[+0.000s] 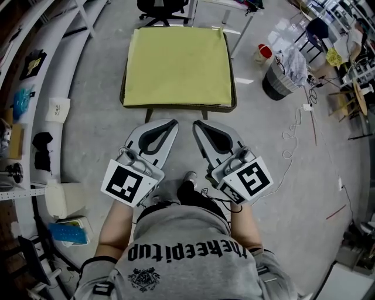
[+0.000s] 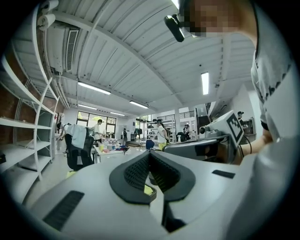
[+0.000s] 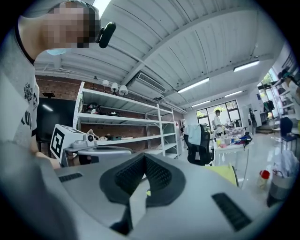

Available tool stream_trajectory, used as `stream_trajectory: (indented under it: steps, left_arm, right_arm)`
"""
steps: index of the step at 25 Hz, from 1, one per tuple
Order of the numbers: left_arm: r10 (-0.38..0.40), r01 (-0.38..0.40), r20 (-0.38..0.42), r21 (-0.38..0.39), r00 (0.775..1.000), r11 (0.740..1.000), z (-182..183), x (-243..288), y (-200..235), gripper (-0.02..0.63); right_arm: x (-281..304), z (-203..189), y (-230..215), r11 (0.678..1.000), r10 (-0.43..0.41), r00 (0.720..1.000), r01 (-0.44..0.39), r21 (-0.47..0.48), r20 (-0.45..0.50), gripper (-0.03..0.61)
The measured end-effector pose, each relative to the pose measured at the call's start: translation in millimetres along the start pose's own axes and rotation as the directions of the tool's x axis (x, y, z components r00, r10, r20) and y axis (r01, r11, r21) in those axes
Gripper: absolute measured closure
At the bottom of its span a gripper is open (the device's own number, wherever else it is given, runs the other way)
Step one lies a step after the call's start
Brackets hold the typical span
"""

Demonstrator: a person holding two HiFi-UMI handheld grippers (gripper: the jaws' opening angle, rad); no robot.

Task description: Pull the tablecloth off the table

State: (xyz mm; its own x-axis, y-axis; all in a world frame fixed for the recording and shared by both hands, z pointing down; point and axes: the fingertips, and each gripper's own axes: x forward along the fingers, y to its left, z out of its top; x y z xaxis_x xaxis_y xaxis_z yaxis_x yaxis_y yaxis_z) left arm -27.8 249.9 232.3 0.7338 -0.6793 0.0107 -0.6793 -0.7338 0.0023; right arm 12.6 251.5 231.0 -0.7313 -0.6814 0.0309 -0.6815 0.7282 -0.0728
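Tablecloth (image 1: 177, 65) first: in the head view it lies yellow and flat over the small square table (image 1: 234, 101), covering nearly the whole top, with an office chair (image 1: 161, 9) at the far side. The left gripper (image 1: 172, 122) and right gripper (image 1: 197, 124) hang side by side close to my body, tips pointing at the near edge but well short of it, touching nothing. In the left gripper view the two dark ribbed pads (image 2: 137, 172) meet at their tips with nothing between them, so that tong is closed and empty; only a sliver of yellow shows low behind it. In the right gripper view the pads (image 3: 157, 174) are likewise together and empty, and a corner of the cloth (image 3: 226, 174) sits ahead to the right, near a black chair (image 3: 200, 145). I judge the pull has not begun. To do it well I would open both tongs before reaching in, take the near edge close to its two corners so the load is shared, bite cloth only and not the table rim, then draw straight back towards me, low and even, so that the fabric slides rather than bunching or dragging the light table.
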Motion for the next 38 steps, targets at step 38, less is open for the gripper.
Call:
stream_trajectory:
  steps: [38]
  left_arm:
    - [0.063, -0.063, -0.069, 0.009, 0.996, 0.998, -19.1, 122.0, -4.4, 0.6]
  right_arm:
    - [-8.1, -12.9, -126.7, 0.997, 0.056, 0.998, -0.056, 0.058, -0.002, 0.569]
